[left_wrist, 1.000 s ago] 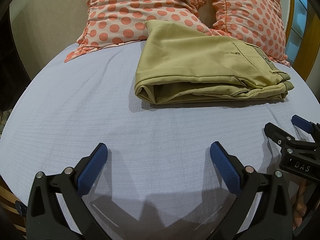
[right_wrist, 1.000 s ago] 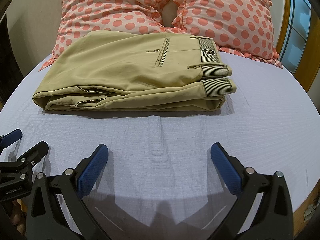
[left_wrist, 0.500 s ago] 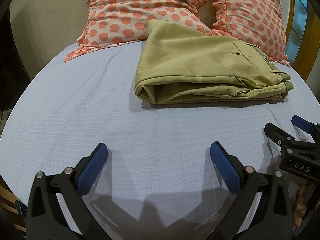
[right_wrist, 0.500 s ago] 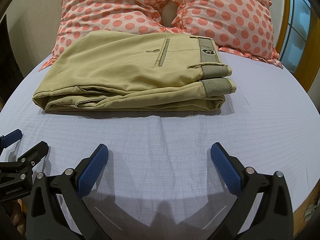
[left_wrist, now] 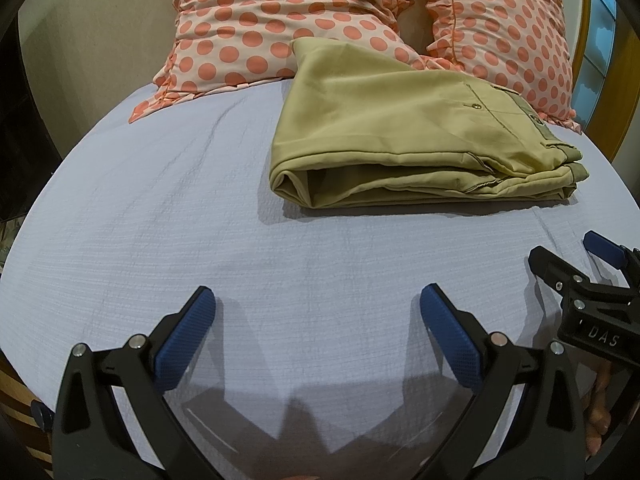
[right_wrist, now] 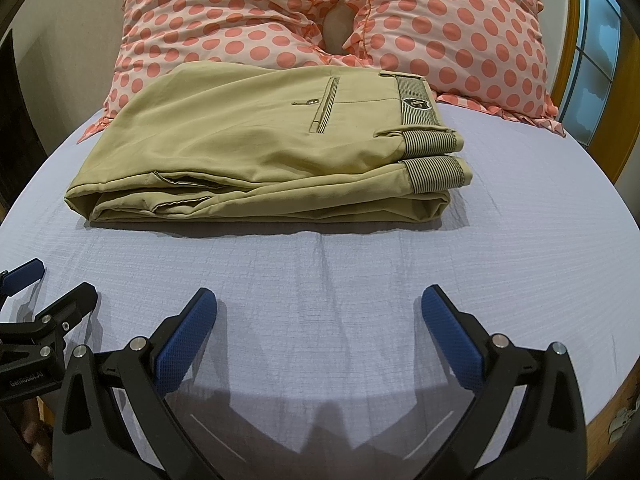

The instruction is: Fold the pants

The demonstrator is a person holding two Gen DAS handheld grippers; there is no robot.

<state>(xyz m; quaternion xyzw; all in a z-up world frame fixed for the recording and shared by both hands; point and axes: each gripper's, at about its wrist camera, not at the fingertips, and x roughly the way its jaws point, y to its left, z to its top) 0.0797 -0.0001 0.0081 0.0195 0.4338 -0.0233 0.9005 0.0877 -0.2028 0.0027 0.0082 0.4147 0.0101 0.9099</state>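
Khaki pants point(left_wrist: 400, 136) lie folded in a flat stack on the pale blue bed sheet point(left_wrist: 160, 220), waistband to the right. In the right wrist view the pants point(right_wrist: 256, 152) show a back pocket and striped waistband. My left gripper point(left_wrist: 318, 320) is open and empty, low over the sheet, well short of the pants. My right gripper point(right_wrist: 320, 320) is also open and empty, in front of the pants. Each gripper shows at the edge of the other's view: the right one point(left_wrist: 576, 260), the left one point(right_wrist: 40, 288).
Two pink pillows with coral dots point(right_wrist: 248, 28) point(right_wrist: 460, 24) lean at the head of the bed behind the pants. A wooden frame and window point(right_wrist: 592, 60) stand at the right. The bed's front edge lies just below the grippers.
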